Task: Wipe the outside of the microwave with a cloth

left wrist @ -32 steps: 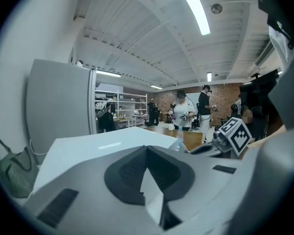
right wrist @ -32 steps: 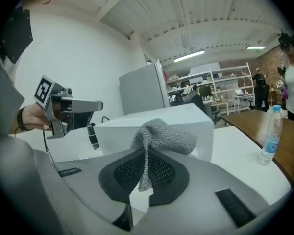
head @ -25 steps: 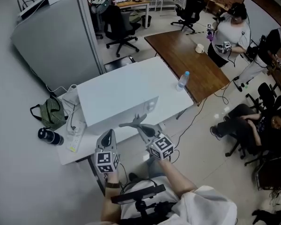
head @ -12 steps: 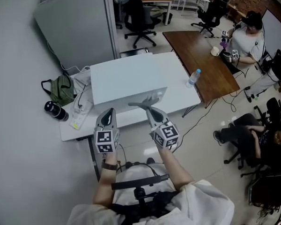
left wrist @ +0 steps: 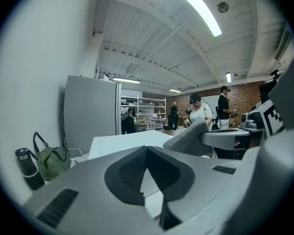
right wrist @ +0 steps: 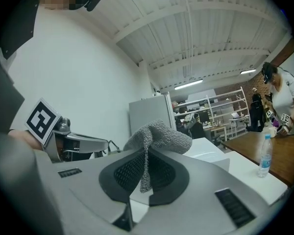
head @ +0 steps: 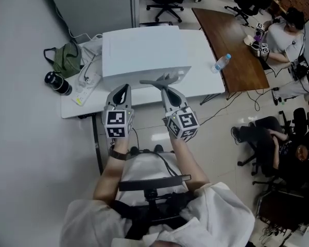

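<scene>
A white microwave (head: pixel 144 50) stands on a white table (head: pixel 206 55); it also shows in the left gripper view as the microwave (left wrist: pixel 127 143). My right gripper (head: pixel 159 85) is shut on a grey cloth (head: pixel 155 81), held just short of the microwave's front edge. In the right gripper view the cloth (right wrist: pixel 157 136) bulges out above the closed jaws of the right gripper (right wrist: pixel 144 175). My left gripper (head: pixel 121 91) hovers beside it, near the table's front edge. The left gripper (left wrist: pixel 146 168) has its jaws together with nothing between them.
On the table's left part lie a green bag (head: pixel 65 58), a black flask (head: pixel 56 82), cables and a power strip (head: pixel 87 81). A water bottle (head: pixel 221 62) stands at the right edge. Brown desk (head: pixel 232 40) with seated people to the right; grey cabinet (head: pixel 92 1) behind.
The view has swung so the microwave and table sit higher and more square in the frame. Both grippers stay side by side before the microwave's front, the cloth still held.
</scene>
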`<state>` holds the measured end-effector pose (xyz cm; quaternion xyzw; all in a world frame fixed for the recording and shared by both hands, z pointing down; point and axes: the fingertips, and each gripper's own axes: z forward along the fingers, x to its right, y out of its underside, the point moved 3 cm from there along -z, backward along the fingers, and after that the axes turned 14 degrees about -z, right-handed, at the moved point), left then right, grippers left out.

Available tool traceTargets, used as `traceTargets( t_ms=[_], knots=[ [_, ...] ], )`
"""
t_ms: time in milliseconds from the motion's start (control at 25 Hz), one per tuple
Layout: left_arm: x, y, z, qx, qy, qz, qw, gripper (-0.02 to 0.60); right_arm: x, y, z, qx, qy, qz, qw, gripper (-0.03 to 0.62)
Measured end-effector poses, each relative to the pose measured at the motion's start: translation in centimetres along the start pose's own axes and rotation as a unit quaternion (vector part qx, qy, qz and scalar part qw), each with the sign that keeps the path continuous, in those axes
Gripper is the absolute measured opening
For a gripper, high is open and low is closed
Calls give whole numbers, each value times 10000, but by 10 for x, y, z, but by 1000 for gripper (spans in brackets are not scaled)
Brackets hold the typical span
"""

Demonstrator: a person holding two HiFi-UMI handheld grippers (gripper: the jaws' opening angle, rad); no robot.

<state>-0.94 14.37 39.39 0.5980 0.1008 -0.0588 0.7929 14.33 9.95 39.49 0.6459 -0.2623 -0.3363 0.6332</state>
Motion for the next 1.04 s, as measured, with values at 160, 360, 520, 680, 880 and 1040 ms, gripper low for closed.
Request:
traceTargets(
  t_ms=[160,360,520,680,880,1040],
  knots=[
    [2,9,-3,-42,28,-49,10000,28,-5,4,-2,-3,4,53,10000,17],
    [10,14,-3,13,239,122,9996,28,-9,6,-8,40,93,138,9999,17],
    [12,16,-4,-44,283,89,9996,28,-13,11,-8,-73,42,199,9998,17],
    [13,21,2,-110,378,71,9992,28,-10,18,-8,-160,75,268,9995,17],
    [17,19,8,-109,450,130,9988,28,-7,24,-9,-212,89,317,9992,17],
    [21,13,21,13,547,134,9984,28,3,22,-5,-133,122,190,9997,17]
  ],
)
